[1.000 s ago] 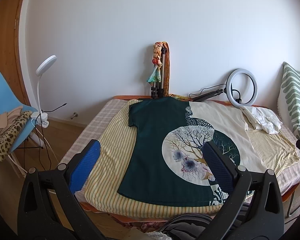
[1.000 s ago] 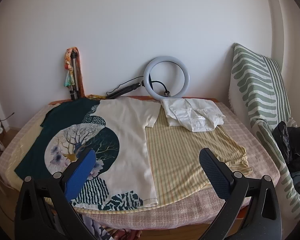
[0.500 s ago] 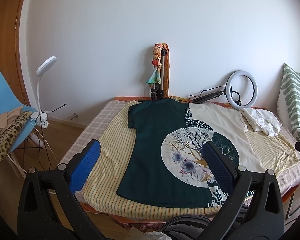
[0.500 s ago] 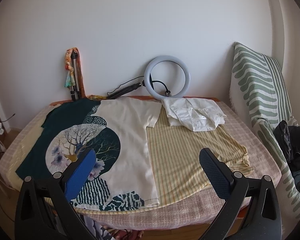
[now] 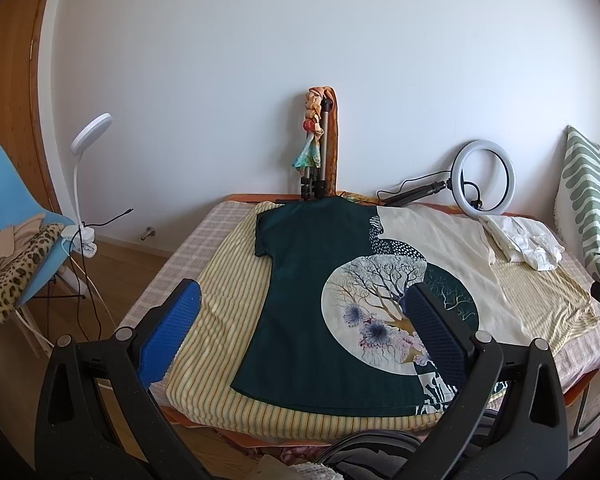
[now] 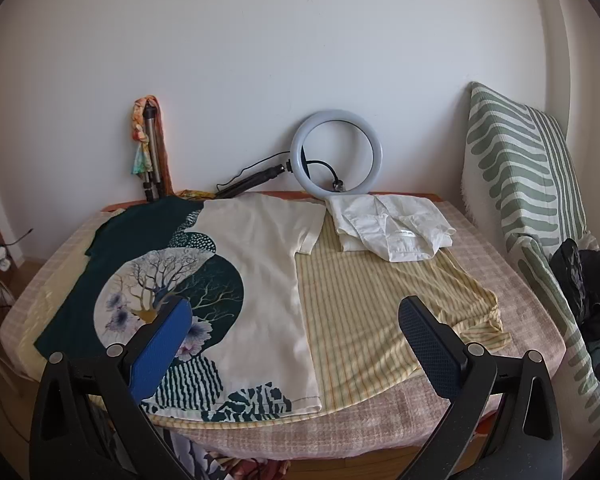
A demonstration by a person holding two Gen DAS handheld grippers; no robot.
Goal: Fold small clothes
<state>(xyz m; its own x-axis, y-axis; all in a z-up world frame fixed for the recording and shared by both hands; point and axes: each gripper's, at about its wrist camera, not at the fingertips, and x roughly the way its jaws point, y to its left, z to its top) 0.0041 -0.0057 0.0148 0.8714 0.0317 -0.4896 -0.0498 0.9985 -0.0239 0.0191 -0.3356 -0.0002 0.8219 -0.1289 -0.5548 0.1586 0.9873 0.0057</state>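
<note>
Left gripper point(image 5: 300, 320): fingers spread wide, grasping nothing, held above the near edge of the bed point(image 5: 188, 248) and touching no fabric. Right gripper point(image 6: 296, 332): likewise spread wide, empty, above the near edge, clear of the cloth.

Printed T-shirt point(image 5: 340, 280) point(image 6: 240, 272): dark green and cream with a tree motif, spread flat across the left and middle of the bed, hem along the near edge, collar toward the far edge. It lies on a yellow striped cloth point(image 6: 360, 300) covering the checked bedcover.

Folded white shirt point(image 6: 392, 228): near the far right corner, just beside the T-shirt's right sleeve.

Far edge, against the wall: ring light point(image 6: 336, 152) and tripod point(image 5: 316, 160).
</note>
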